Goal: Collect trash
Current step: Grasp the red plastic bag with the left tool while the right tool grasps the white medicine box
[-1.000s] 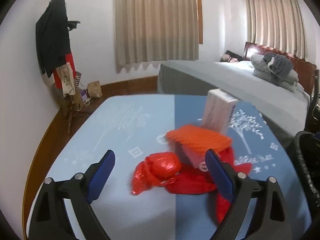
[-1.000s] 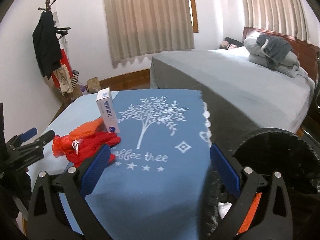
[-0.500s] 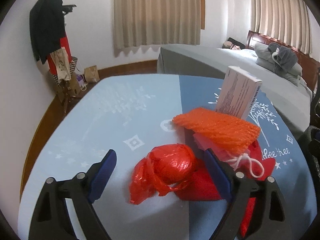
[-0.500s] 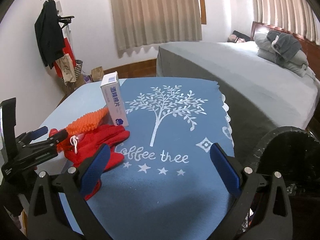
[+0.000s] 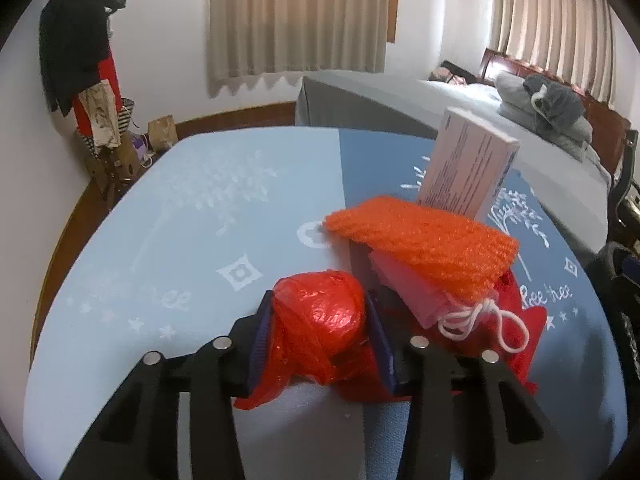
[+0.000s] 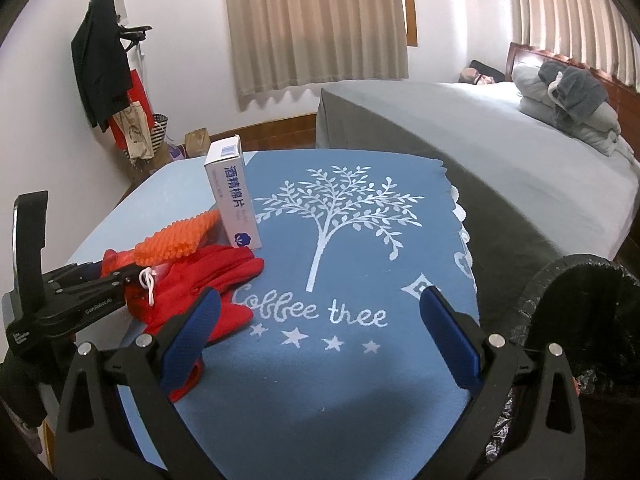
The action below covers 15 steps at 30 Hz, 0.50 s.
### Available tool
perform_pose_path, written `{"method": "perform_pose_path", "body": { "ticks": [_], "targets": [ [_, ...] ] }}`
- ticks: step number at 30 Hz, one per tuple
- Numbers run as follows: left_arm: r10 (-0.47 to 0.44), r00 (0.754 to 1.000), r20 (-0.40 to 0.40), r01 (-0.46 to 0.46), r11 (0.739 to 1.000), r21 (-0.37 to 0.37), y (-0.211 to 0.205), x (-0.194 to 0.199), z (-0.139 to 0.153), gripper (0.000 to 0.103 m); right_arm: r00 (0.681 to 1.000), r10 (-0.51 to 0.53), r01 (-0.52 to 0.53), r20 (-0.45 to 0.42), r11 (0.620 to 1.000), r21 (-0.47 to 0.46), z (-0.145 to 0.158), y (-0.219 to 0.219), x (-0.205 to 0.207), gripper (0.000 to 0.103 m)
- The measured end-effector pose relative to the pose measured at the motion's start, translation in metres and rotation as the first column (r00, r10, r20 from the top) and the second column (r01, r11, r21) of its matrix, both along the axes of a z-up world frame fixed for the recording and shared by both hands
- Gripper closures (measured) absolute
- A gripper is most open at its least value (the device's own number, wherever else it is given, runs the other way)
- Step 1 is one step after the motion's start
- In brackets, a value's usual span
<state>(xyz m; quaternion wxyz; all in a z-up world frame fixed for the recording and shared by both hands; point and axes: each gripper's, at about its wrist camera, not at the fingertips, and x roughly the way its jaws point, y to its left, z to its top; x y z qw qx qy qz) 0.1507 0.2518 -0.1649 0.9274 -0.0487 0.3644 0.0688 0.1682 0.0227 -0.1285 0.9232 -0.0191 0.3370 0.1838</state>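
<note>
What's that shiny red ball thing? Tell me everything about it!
The red ball is crinkly, shiny plastic film scrunched into a round wad, with loose, torn-looking flaps hanging below. It lies on the light blue tablecloth, right next to a red cloth. The left claw is closing on it, one dark blue pad on each side.

We see a crinkled, glossy ball of red plastic film (image 5: 320,320), a rough orange foam net sleeve (image 5: 424,244), a smooth white cardboard box (image 6: 232,196) and a matt red cloth glove (image 6: 224,268), all on the counter's matt blue woven cloth (image 6: 340,360).
</note>
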Motion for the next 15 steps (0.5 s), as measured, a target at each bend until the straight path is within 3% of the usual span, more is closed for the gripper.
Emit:
{"method": "perform_pose_path", "body": {
  "ticks": [15],
  "targets": [
    [0.045, 0.993, 0.111, -0.047, 0.999, 0.016, 0.010, -0.006, 0.037, 0.060, 0.999, 0.017, -0.018, 0.031, 1.000, 0.022, 0.012, 0.017, 0.011, 0.006]
  ]
}}
